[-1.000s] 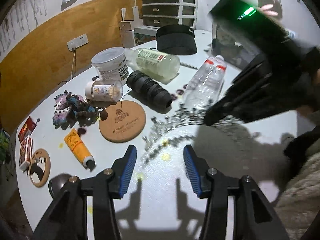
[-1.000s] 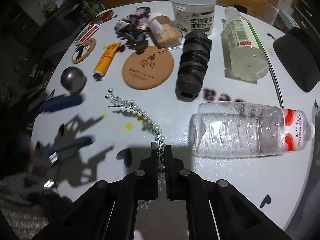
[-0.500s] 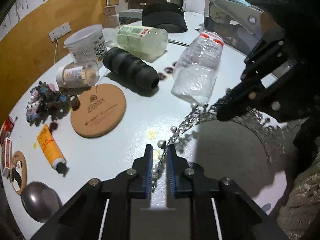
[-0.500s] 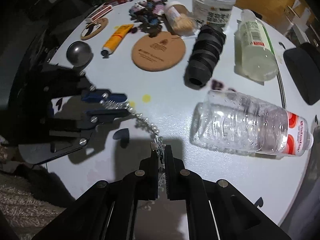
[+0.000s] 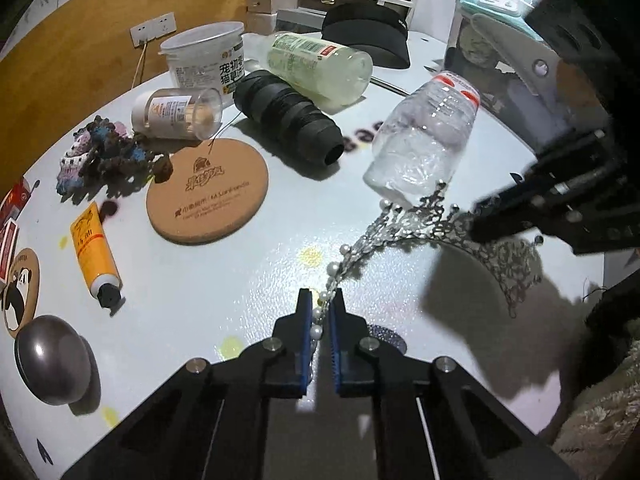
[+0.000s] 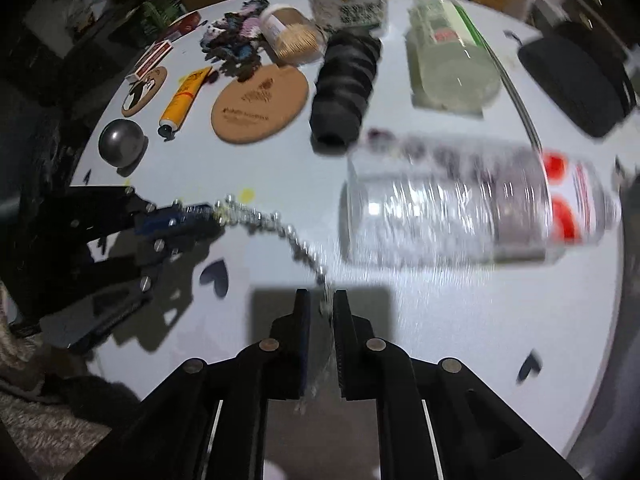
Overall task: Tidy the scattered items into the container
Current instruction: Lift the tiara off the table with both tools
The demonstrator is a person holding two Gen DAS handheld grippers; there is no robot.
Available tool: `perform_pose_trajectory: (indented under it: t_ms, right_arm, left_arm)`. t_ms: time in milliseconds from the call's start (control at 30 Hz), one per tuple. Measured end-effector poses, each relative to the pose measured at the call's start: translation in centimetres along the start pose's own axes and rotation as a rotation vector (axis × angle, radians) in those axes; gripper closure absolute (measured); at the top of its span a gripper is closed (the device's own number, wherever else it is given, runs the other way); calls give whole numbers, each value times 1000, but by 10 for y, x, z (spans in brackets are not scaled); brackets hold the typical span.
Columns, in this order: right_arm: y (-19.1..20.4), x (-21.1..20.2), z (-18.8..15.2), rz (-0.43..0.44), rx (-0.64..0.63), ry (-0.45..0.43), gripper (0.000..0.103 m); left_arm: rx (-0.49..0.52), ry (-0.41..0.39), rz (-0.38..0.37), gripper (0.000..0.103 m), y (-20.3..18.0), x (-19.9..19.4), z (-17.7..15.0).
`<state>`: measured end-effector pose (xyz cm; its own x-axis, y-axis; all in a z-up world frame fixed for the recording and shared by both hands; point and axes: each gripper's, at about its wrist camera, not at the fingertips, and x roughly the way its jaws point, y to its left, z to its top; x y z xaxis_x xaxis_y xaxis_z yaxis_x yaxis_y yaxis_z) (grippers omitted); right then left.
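Cluttered white desk point(image 5: 224, 280). Tiara point(image 5: 404, 232) held over it, beside the clear bottle point(image 5: 424, 144): left gripper point(image 5: 320, 308) fingers clamped on one end, right gripper point(image 6: 322, 308) fingers clamped on the other. Step: two-handed pickup. Next: lift together toward the container, which I can't identify.

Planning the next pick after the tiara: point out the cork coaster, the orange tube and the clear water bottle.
cork coaster point(image 5: 207, 192), left wrist view, centre of its printed face.
orange tube point(image 5: 93, 254), left wrist view, middle of its body.
clear water bottle point(image 5: 424, 142), left wrist view, mid-body.
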<state>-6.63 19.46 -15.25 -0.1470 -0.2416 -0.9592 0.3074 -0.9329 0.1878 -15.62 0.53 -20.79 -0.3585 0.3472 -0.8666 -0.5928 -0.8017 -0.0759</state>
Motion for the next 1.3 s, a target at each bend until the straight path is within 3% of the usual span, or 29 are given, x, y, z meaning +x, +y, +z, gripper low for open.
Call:
perform_pose_trajectory:
  t_ms: [67,100,133,200,300,400,467,500,633,767,833,900,1133,1300]
  right_arm:
    - [-2,-2,-9,11,25,2,91]
    - [-3,-3,-13,16,37,3,79]
    - [-4,-3,-17,21,51,5,51]
    - [-4,-3,-24,24,80,7,15]
    - [-5,0,-30,18,109,11,15]
    - [-10,3,-33,18,163,0,18]
    - [-15,6,-34,14,193,-5,50]
    - [-17,9,-35,6,206,2,73]
    - [-22,13,-39,15,230,7,91]
    - [-13,13,-37,-18,170,3,92]
    - [-14,13,-38,-18,167,3,95]
    - [-16,13,-39,-10,170,3,95]
    - [-16,-6,-37,-25,163,-36,97]
    - [-20,-47,-34,-69,166,-126,97]
  left_arm:
    - [2,-1,3,95,-3,4,2]
    - [3,-2,5,95,-5,5,2]
    - [2,-2,6,95,-7,3,0]
    - [-2,-2,7,95,-8,1,0]
    - [-7,-2,10,95,-1,0,-4]
    - [-4,-2,15,95,1,12,7]
    - [-3,-4,21,95,-1,10,7]
    - [-3,-4,23,95,-2,10,7]
    - [18,0,30,94,-18,0,1]
    - [45,13,40,94,-30,-6,-3]
    - [46,25,45,94,-84,-37,-31]
    - [44,31,45,94,-92,-43,-39]
    - [68,15,35,96,-108,-51,-30]
    - [85,-88,57,96,-129,-81,-3]
